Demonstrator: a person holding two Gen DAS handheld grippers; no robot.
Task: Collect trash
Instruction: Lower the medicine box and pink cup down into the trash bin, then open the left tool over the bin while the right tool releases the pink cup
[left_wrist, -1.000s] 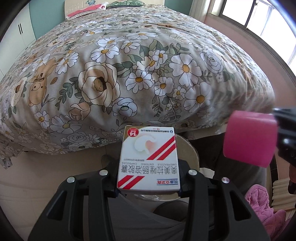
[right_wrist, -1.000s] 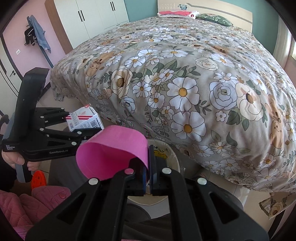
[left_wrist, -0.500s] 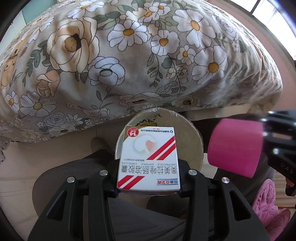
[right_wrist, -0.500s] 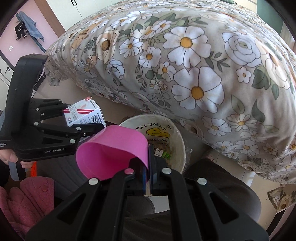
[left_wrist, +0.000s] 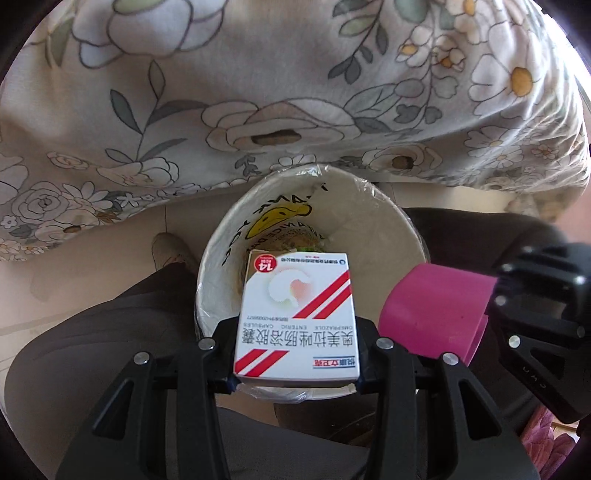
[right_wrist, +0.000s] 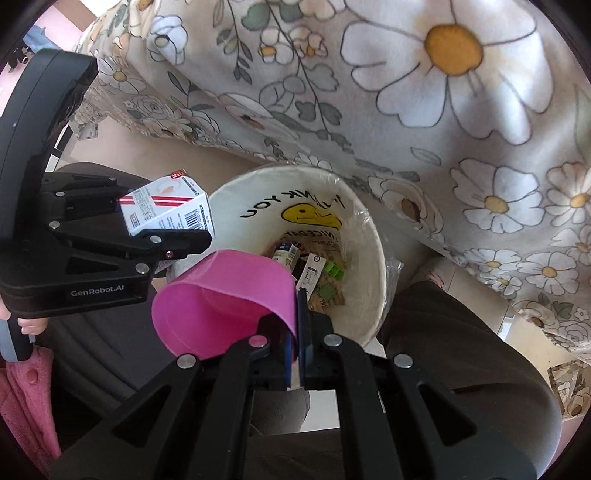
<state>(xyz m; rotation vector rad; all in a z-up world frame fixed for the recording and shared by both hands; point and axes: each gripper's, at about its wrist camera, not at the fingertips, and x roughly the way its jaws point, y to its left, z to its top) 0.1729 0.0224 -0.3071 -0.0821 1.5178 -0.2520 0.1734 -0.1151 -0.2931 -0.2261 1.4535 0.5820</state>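
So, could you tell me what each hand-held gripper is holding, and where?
Left hand-held gripper: medicine box, clamped by its side edges. Right hand-held gripper: pink cup, pinched at its rim wall.

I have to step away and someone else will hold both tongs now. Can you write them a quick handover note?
Left tongs: shut on the medicine box, held over the trash bin.
Right tongs: shut on the rim of the pink cup, at the bin's near edge.
Done: some trash already lies in the lined bin.
Left: release the box, then the cup, into the bin.
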